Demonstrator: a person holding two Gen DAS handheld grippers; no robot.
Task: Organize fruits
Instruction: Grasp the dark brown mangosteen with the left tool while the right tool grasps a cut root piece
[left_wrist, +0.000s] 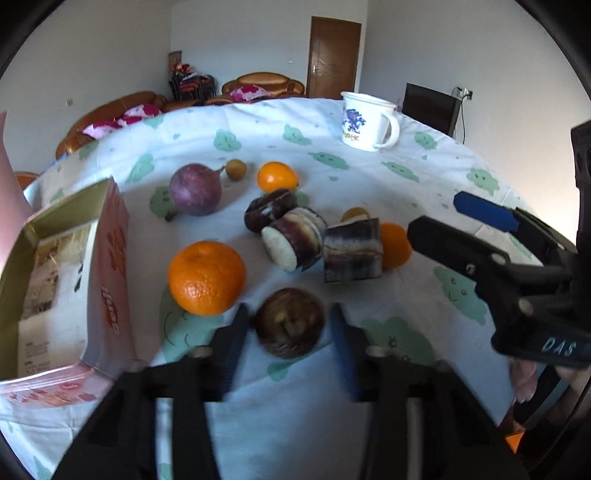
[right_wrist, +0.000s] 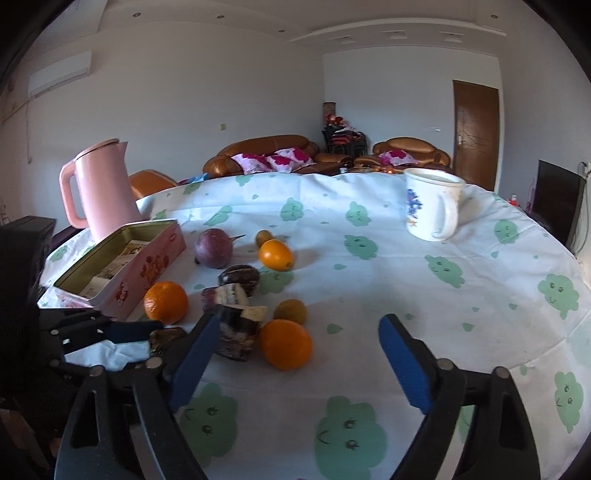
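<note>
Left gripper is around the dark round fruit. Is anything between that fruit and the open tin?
One thing: the big orange sits on the cloth between the dark fruit in the left gripper and the tin, close to its wall. Lifting over it should clear.

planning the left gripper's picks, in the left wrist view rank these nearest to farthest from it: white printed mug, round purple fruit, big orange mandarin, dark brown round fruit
1. Dark brown round fruit, between the fingers of the left gripper.
2. Big orange mandarin, just up and left, beside the pink tin box.
3. Round purple fruit, farther back on the left.
4. White printed mug, far back on the right.
</note>
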